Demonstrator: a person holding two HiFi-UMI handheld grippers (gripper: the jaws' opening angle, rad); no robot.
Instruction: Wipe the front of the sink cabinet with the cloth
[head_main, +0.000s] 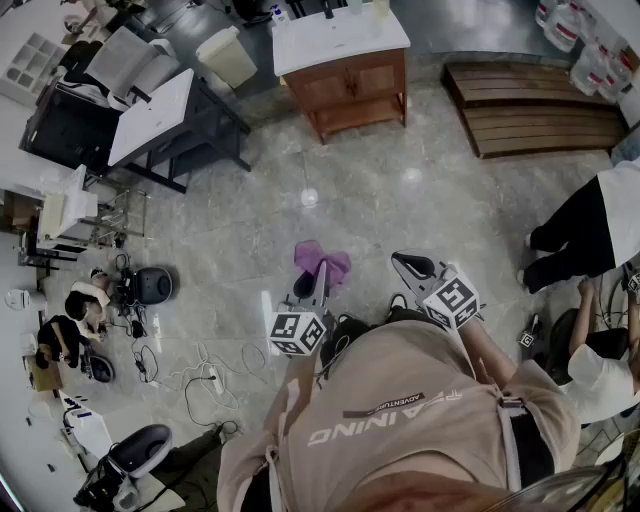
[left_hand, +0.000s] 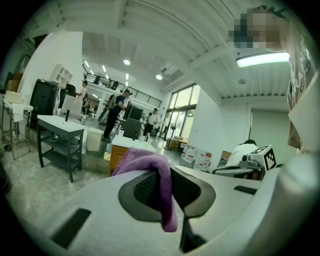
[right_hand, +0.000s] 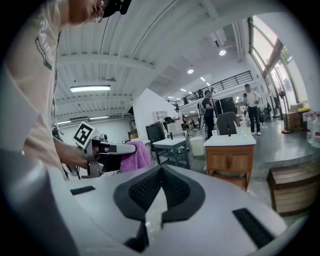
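Close below the camera, the left gripper (head_main: 320, 272) clamps a purple cloth (head_main: 335, 262), seemingly carried ready for wiping. The right gripper (head_main: 408, 266), jaws together, holds nothing. Far ahead stands the wooden sink cabinet (head_main: 350, 85), unobstructed, with a grey table (head_main: 160, 115) to its left and a slatted wooden platform (head_main: 545, 110) to its right.

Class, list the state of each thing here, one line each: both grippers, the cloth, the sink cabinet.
left gripper: jaws shut on the purple cloth
right gripper: jaws together, empty
purple cloth: bunched, pinched between the left jaws
sink cabinet: doors closed, far from both grippers
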